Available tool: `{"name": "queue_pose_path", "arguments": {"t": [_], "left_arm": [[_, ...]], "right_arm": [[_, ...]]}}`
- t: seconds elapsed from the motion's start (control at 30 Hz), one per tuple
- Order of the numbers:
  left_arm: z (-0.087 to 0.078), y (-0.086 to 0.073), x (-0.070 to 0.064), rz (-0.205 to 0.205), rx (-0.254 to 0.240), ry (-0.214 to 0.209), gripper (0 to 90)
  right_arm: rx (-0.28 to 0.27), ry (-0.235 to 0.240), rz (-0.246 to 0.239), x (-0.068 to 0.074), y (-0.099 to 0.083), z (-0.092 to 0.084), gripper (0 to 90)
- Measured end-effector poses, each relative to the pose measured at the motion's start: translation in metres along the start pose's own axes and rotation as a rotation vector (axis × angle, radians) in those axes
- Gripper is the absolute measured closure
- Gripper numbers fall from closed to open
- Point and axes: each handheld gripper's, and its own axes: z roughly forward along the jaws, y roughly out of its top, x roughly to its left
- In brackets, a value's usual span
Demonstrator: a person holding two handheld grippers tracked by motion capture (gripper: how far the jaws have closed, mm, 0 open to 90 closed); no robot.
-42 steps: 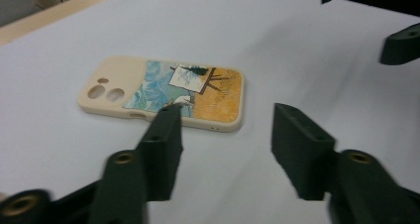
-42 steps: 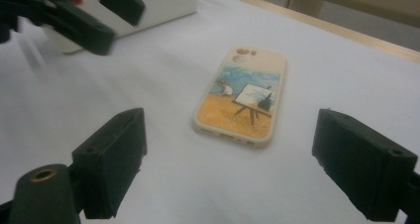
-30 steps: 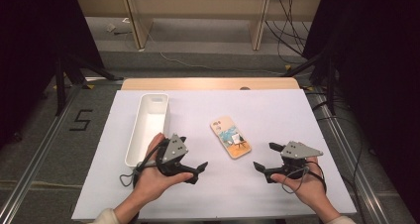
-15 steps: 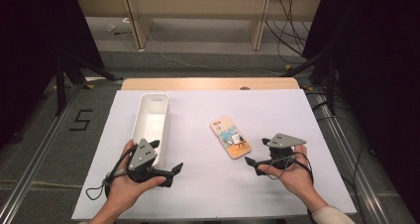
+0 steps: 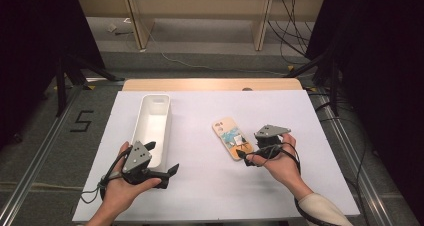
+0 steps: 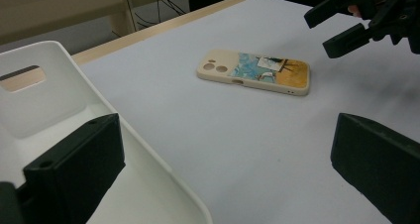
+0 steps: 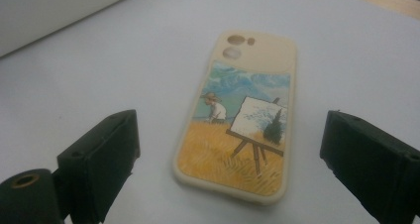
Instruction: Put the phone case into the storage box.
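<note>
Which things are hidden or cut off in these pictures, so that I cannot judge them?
- Phone case: its near end in the high view is covered by the right gripper.
- White tray: cut off by the left gripper view's left and bottom edges; the black jaws cover part of its floor.
- Left gripper: the hand hides its underside in the high view.

A white sheet (image 5: 210, 186) covers the wooden table (image 5: 210, 84). Beyond it stand pale wooden shelf legs (image 5: 133, 16) on grey floor (image 5: 45, 151), with trailing cables (image 5: 295, 16).
</note>
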Motion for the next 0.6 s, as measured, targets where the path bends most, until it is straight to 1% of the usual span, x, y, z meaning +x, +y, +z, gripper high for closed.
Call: {"name": "queue_pose_path", "arguments": {"t": [0.13,0.23,0.37,0.5,0.6], "left_arm": [[0.0,0.001,-0.001,0.008,-0.004,-0.005,0.0],[0.0,0.0,-0.002,0.005,-0.008,-0.016,0.0],[0.0,0.001,-0.004,0.011,-0.006,-0.018,0.0],[0.0,0.001,-0.004,0.014,-0.008,-0.017,0.0],[0.0,0.001,-0.003,0.011,-0.01,-0.018,0.0]], "right_arm": [[0.043,-0.011,0.013,0.001,0.006,0.01,9.7],[0.07,-0.015,0.007,0.003,0.011,0.017,10.6],[0.106,-0.018,0.011,0.005,0.019,0.026,10.6],[0.139,-0.035,0.0,0.005,0.028,0.036,10.6],[0.172,-0.042,0.005,0.005,0.034,0.044,10.5]]}}
